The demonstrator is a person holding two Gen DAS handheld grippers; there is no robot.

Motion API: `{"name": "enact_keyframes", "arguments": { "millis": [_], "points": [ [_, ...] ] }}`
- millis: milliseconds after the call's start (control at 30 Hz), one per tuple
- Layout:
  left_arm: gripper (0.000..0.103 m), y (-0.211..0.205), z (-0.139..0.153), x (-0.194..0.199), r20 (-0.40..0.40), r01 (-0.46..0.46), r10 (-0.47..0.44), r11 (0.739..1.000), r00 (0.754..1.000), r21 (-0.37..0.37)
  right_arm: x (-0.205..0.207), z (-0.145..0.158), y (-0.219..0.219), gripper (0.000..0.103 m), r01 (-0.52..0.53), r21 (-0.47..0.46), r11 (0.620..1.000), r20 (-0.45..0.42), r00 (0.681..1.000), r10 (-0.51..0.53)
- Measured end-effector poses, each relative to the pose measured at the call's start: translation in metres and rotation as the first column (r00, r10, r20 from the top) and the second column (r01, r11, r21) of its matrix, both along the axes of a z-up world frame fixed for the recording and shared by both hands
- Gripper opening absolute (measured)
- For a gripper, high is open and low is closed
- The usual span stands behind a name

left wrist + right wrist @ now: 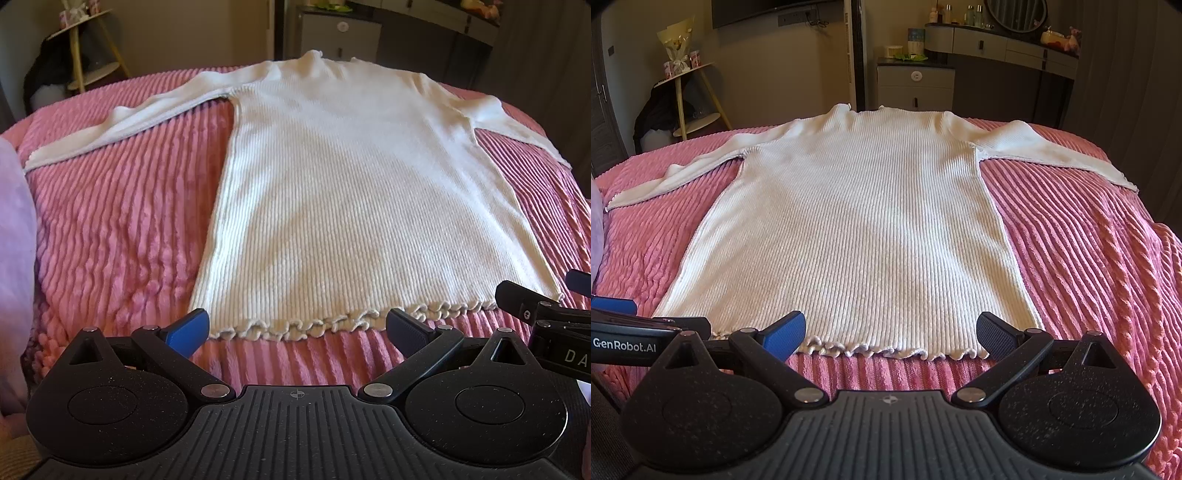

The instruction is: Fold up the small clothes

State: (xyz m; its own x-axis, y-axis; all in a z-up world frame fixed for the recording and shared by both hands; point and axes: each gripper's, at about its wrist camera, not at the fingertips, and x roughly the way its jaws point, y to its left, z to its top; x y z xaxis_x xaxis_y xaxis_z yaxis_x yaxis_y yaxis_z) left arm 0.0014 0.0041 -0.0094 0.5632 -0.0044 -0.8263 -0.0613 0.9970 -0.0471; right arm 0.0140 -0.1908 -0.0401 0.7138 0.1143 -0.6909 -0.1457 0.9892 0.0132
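Observation:
A white ribbed long-sleeved top [354, 192] lies flat on a pink ribbed bedspread [110, 229], collar far, frilled hem [332, 323] near, both sleeves spread out sideways. My left gripper [299, 328] is open and empty, just short of the hem's left part. My right gripper [890, 332] is open and empty at the hem's right part; the top [857, 221] fills its view. Each gripper shows at the edge of the other's view: the right one [546, 317], the left one [635, 332].
The bedspread [1089, 258] drops off at the right and far edges. A lilac cloth [14, 258] lies at the left. Beyond the bed stand a small round shelf [690, 96], a grey cabinet [916, 85] and a dresser [1008, 44].

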Motion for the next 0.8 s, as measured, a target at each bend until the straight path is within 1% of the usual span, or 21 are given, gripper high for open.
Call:
{"name": "enact_keyframes", "arguments": {
  "millis": [800],
  "points": [
    [0.103,-0.0007,-0.0013,0.0017,-0.017,0.001,-0.001,1.0,1.0,0.002,0.0009,0.0025,0.0004,0.099,-0.001,0.006,1.0,-0.001,1.0,0.001]
  ]
}}
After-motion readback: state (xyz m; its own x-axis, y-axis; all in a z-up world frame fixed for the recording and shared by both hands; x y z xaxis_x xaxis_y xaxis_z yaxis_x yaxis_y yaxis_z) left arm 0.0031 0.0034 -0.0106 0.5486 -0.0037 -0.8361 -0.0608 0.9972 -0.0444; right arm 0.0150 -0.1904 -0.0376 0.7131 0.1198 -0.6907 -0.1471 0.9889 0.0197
